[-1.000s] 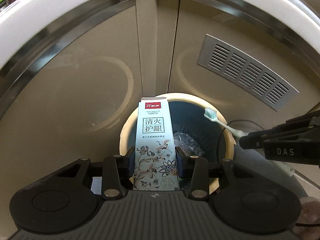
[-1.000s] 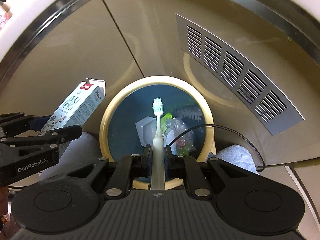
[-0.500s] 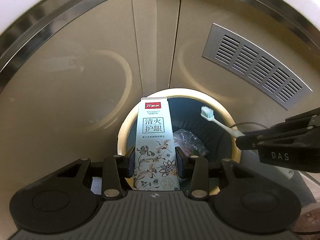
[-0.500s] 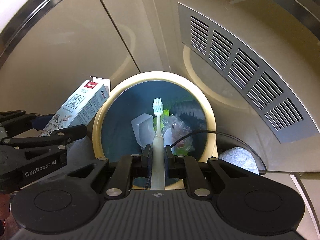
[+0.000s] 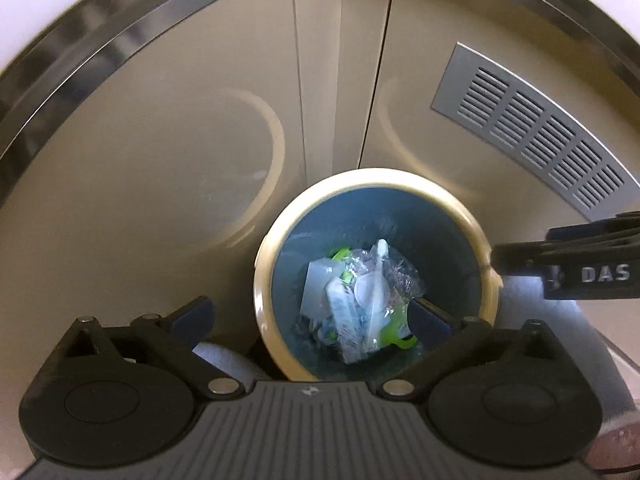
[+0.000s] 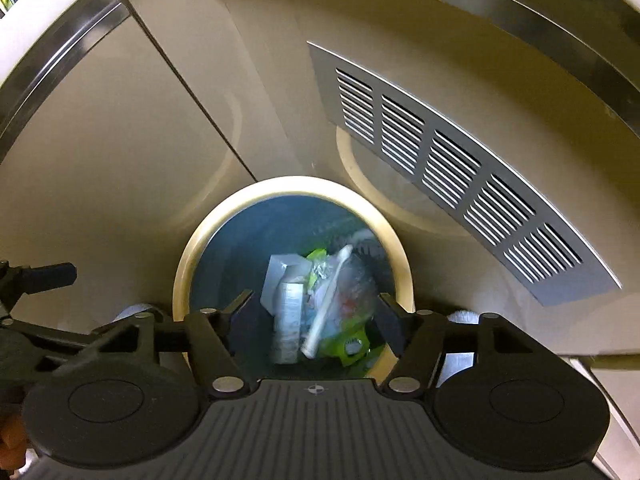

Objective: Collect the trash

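A round bin with a cream rim [image 5: 404,178] and blue inside stands on the floor below both grippers; it also shows in the right wrist view [image 6: 296,184]. Inside lie the toothpaste box [image 6: 287,320], the toothbrush [image 6: 326,300], clear plastic wrap [image 5: 394,276] and green packaging [image 6: 348,342]. The box also shows in the left wrist view [image 5: 344,320]. My left gripper [image 5: 316,316] is open and empty above the bin. My right gripper [image 6: 316,308] is open and empty above the bin, and its side shows at the right of the left wrist view [image 5: 568,268].
Beige cabinet doors [image 5: 160,160] stand behind the bin, with a grey vent grille [image 6: 452,168] at the right. White cloth [image 6: 464,316] lies on the floor beside the bin. The left gripper's side shows at the left edge of the right wrist view [image 6: 36,280].
Both grippers have opened. The toothpaste box has dropped from the left gripper and the toothbrush from the right gripper; both now lie in the bin.
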### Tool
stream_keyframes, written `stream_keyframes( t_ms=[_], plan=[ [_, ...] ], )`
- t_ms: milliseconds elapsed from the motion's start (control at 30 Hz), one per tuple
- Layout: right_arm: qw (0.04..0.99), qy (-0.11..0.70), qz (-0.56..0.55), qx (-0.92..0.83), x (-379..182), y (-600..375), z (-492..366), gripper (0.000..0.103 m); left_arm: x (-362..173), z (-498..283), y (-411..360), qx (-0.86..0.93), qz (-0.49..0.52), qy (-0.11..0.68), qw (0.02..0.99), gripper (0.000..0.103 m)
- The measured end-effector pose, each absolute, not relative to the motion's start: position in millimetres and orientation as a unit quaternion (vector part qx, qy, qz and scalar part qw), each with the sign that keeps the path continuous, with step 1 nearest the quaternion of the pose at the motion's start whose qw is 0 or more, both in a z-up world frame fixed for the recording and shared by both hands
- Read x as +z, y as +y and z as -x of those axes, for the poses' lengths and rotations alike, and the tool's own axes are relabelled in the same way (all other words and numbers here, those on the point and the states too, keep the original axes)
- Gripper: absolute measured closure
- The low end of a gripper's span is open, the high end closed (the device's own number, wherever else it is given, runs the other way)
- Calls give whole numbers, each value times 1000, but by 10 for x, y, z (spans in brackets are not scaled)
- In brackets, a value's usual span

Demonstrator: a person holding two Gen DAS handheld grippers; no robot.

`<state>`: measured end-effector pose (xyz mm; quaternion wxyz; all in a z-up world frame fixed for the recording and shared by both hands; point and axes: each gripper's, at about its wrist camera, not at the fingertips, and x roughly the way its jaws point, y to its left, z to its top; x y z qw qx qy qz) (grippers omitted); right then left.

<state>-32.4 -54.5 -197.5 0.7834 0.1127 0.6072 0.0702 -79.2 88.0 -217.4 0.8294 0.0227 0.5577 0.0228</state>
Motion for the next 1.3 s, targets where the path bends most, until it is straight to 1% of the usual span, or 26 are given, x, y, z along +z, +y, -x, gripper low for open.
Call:
stream_keyframes(
  t_ms=[200, 400, 833, 1033, 1300],
  plan=[
    [782, 608, -107, 87, -1773, -529, 564, 24, -1941, 1084, 836, 28, -34, 549, 835, 0],
    [815, 565, -72, 110, -1459, -389, 875, 18, -1711, 1364, 801, 50, -38, 525, 849, 0],
    [850, 514, -39, 107, -1092, -439, 1257, 17, -1463, 1640, 667, 58, -54, 489, 869, 0],
    [863, 491, -27, 118, -884, -511, 1373, 14, -1330, 1749, 634, 67, -62, 473, 876, 0],
    [866, 485, -18, 118, -826, -485, 1446, 14, -1231, 1786, 621, 74, -71, 465, 879, 0]
  ],
)
